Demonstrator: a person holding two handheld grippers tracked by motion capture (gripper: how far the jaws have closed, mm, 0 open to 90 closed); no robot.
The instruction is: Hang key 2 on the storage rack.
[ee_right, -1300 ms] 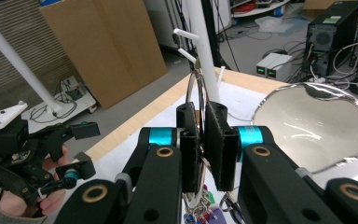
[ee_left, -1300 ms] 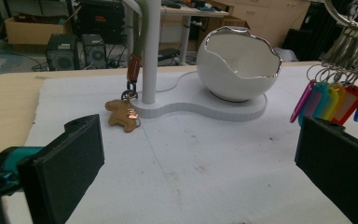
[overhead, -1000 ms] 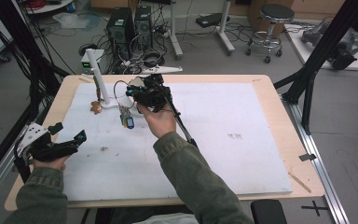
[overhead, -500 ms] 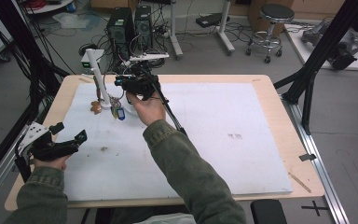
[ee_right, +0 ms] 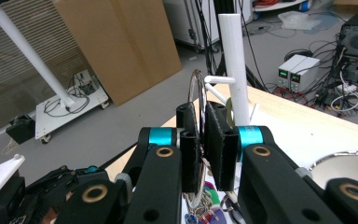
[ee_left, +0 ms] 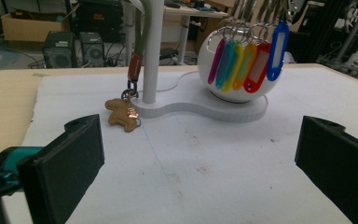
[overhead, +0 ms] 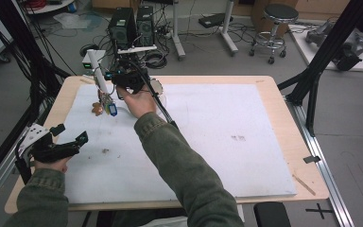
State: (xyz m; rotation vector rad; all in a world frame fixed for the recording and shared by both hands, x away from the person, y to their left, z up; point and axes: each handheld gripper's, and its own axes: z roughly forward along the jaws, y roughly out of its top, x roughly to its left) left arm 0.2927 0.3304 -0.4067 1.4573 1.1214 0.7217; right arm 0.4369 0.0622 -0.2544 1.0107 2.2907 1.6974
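- Right gripper now at the far-left corner of the table, up against the white stand; half a second ago a little nearer the person, a second ago nearer still, over the white sheet.
- Jaws of the right gripper nearly closed, clamped on a thin metal key ring standing edge-on between the pads in the right gripper view, white post of the stand just behind.
- Bunch of coloured key tags hanging below that ring: pink, green, yellow, orange, red and blue, seen in the left gripper view in front of the stand's white round bowl.
- Same bunch earlier dangling over the open sheet, now beside the post; blue tag lowest in the high view.
- Brown bear-shaped charm lying on the sheet against the stand's flat base, on a strap hanging down the post; same place as before.
- Left gripper held low at the near-left edge of the table, unmoved across the frames.
- Left jaws spread wide, nothing between them, bare white sheet in the gap.
- Right forearm in an olive sleeve stretched diagonally over the sheet, reaching further than before.
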